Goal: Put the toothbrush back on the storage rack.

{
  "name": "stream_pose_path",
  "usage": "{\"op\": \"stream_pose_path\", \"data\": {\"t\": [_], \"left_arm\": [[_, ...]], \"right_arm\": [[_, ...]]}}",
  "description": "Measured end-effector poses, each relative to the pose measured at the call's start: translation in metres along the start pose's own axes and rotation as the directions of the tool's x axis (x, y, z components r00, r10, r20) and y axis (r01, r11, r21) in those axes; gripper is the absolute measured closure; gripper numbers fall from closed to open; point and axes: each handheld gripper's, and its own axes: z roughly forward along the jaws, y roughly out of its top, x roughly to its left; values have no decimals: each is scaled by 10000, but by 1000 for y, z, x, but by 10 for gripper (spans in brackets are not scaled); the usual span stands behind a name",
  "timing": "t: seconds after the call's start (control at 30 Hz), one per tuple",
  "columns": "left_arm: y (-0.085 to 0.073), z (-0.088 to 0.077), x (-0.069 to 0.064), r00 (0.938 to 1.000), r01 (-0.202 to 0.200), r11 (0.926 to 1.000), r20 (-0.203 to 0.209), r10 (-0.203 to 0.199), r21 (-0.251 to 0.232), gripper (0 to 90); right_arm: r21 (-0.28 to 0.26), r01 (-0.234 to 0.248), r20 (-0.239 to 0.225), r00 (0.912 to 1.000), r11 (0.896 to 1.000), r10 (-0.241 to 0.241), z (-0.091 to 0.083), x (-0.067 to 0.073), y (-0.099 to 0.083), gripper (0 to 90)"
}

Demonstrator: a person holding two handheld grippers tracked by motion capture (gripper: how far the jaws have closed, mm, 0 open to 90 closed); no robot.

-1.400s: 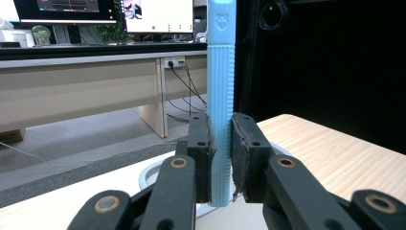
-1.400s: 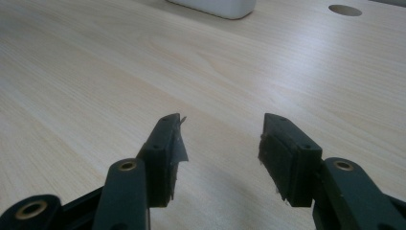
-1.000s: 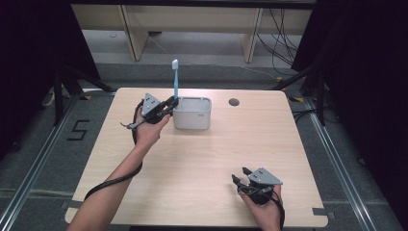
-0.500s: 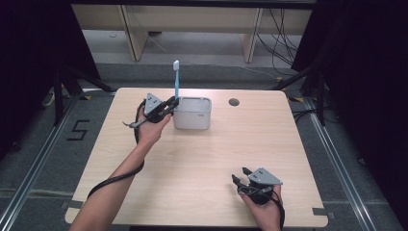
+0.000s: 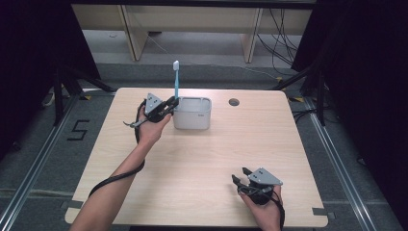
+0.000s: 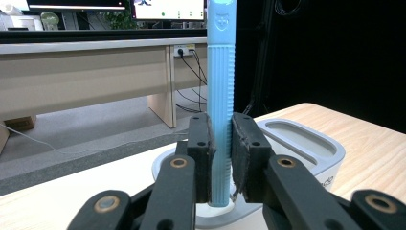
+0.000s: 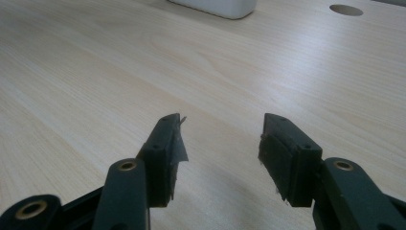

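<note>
1. The left gripper point(image 5: 169, 104) is clamped on a light blue toothbrush point(image 5: 176, 83). In the left gripper view its two black pads point(image 6: 201, 143) press the ribbed handle point(image 6: 220, 96) from both sides, low on the shaft.
2. The toothbrush stands upright at the left end of a white toothbrush holder point(image 5: 192, 113). In the left gripper view its lower end sits in a round socket of that holder point(image 6: 306, 143), just below the pads.
3. The right gripper point(image 5: 242, 179) rests near the front right edge of the wooden table point(image 5: 202, 163), well apart from the toothbrush. Its jaws stand open with nothing between them; in the right gripper view point(image 7: 222, 139) bare tabletop shows in the gap.
4. The toothbrush has a pale blue, ridged handle with a small moulded emblem near the top of the left gripper view. In the high view its white head points straight up, above the holder's rim.
5. The holder is a rounded white box at the far middle of the table, with a long recessed slot on top point(image 6: 294, 132) beside the socket.
6. A round cable hole point(image 5: 234, 102) lies in the tabletop just right of the holder.
7. Between the two grippers the tabletop is bare wood.
</note>
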Motion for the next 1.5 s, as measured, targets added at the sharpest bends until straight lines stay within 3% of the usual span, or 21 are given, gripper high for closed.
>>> {"op": "stream_pose_path", "data": {"t": [1.5], "left_arm": [[-20,4,5,9996,232,9989,-189,-224,409,782]], "right_arm": [[98,-63,-113,9999,9999,64,0,1,0,494]]}}
